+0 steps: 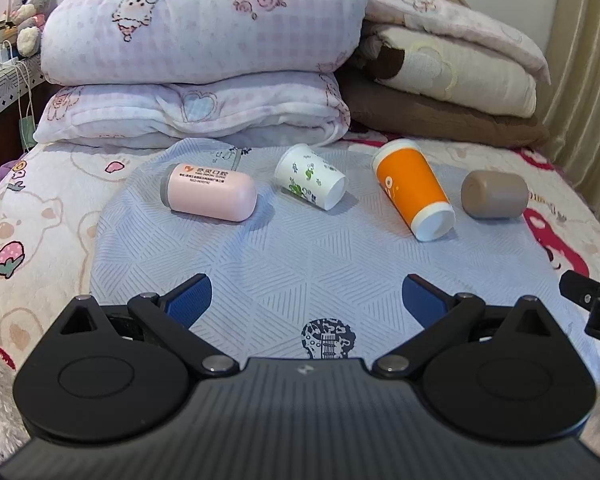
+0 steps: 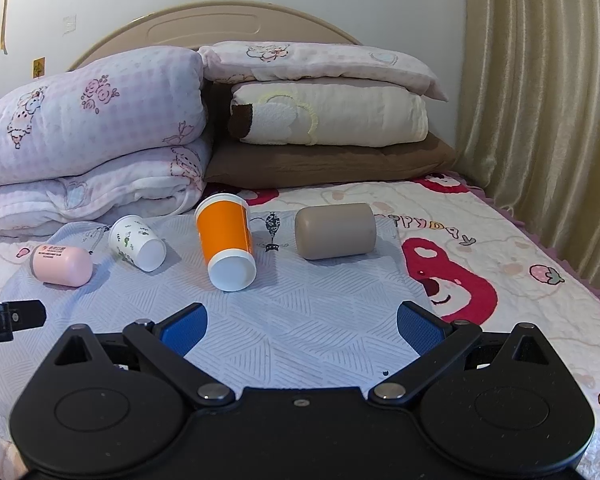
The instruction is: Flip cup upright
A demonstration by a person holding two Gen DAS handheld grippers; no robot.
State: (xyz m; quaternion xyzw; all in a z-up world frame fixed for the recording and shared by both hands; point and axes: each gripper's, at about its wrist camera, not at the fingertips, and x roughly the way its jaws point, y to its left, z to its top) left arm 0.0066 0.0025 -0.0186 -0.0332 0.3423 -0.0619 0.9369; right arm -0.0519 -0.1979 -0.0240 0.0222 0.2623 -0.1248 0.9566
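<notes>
Four cups lie on their sides in a row on a pale grey mat (image 1: 300,248) on the bed: a pink cup (image 1: 210,192), a white floral paper cup (image 1: 310,177), an orange cup (image 1: 414,188) and a taupe cup (image 1: 494,195). The right wrist view shows the same row: pink cup (image 2: 62,266), floral cup (image 2: 138,243), orange cup (image 2: 226,240), taupe cup (image 2: 335,231). My left gripper (image 1: 306,300) is open and empty, well short of the cups. My right gripper (image 2: 302,328) is open and empty, in front of the orange cup.
Folded quilts (image 1: 204,52) and pillows (image 2: 324,120) are stacked behind the cups against the headboard. A curtain (image 2: 540,100) hangs at the right. A bedside table with a plush toy (image 1: 30,8) stands at the left. The cartoon bedspread (image 2: 500,272) extends right of the mat.
</notes>
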